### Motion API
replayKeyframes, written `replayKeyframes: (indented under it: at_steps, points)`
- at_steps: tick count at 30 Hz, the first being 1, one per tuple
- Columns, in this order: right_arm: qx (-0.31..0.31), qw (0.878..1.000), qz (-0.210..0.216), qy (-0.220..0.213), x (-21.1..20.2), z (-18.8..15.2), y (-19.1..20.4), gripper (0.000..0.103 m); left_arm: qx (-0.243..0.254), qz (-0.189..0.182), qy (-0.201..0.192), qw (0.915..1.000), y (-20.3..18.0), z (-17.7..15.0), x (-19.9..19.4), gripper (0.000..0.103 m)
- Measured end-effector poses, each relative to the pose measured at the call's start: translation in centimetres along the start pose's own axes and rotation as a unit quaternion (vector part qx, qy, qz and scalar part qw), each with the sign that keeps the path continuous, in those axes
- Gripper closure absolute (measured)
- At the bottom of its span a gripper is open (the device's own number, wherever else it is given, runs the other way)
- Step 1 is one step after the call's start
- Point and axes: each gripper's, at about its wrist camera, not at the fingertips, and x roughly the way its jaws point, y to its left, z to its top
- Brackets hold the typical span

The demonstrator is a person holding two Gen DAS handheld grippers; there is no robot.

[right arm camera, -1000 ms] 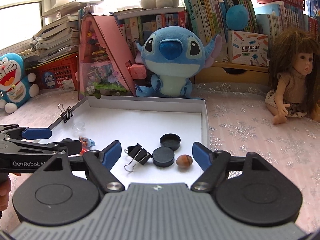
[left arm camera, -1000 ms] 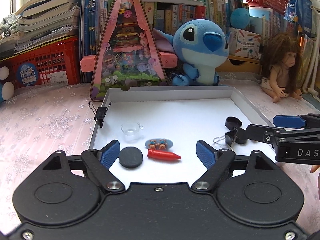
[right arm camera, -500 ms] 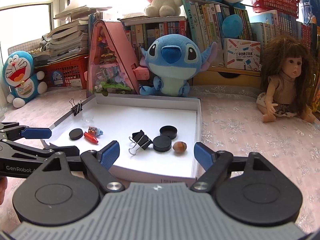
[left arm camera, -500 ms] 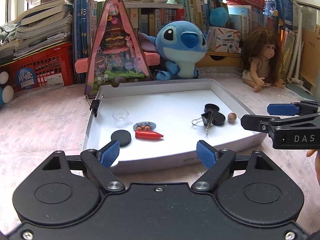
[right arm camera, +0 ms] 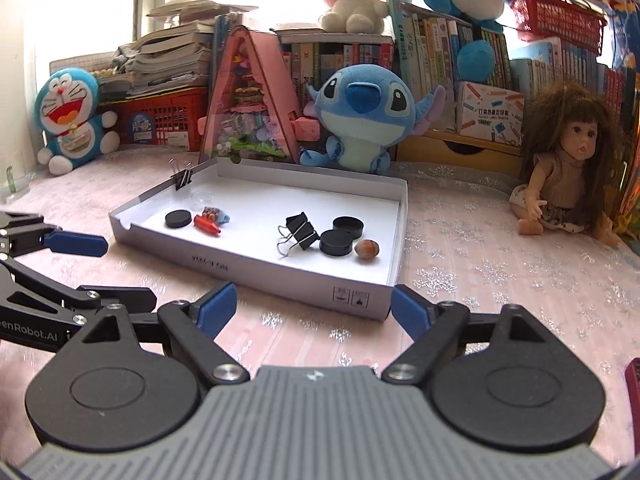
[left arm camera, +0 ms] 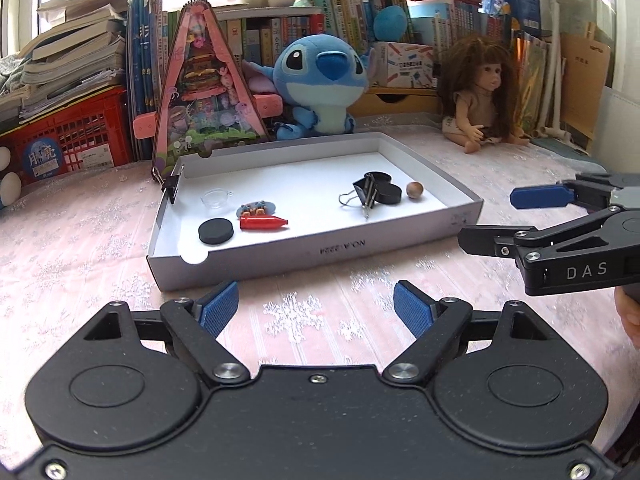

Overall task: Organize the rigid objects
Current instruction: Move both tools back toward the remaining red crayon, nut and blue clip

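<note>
A shallow white box (left arm camera: 304,246) (right arm camera: 296,280) lies on the pink cloth and holds small items. At its left lie a black disc (left arm camera: 216,231) (right arm camera: 178,219), a red crayon-shaped piece (left arm camera: 263,223) (right arm camera: 207,225), a small blue figure (left arm camera: 256,209) and a clear cup (left arm camera: 216,199). At its right lie a black binder clip (left arm camera: 366,192) (right arm camera: 301,230), two black caps (right arm camera: 338,242) (right arm camera: 348,226) and a brown nut (left arm camera: 415,189) (right arm camera: 366,249). My left gripper (left arm camera: 316,308) is open and empty, short of the box's near wall. My right gripper (right arm camera: 314,306) is empty, its jaws still opening, near the box's front corner.
A second binder clip (left arm camera: 172,186) grips the box's far left wall. Behind the box stand a pink triangular toy house (left arm camera: 204,92), a blue plush (left arm camera: 320,80), a doll (left arm camera: 480,92), a red crate (left arm camera: 68,140) and shelves of books. In the right wrist view a blue cat plush (right arm camera: 70,116) sits at far left.
Both grippers have drawn back from over the box to the cloth in front of it. The items in the box lie where they were.
</note>
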Motion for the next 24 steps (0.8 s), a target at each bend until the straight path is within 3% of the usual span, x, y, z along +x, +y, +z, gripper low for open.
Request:
replayKeyframes:
  at_steps: [14,20,24]
  points:
    - [-0.092,0.996,0.004,-0.011,-3.9,-3.9,2.7,0.004,0.043,-0.017,-0.014,0.9988,-1.5,-3.6,-3.6,0.018]
    - [-0.101,0.995,0.01,-0.01,-4.7,-5.1,3.2,0.001,0.048,-0.031,-0.009,0.9983,-1.8,-4.6,-4.0,0.019]
    - [-0.1,0.995,-0.008,-0.01,-4.7,-5.8,3.2,0.001,0.053,-0.038,0.001,0.9979,-2.1,-5.0,-3.7,0.026]
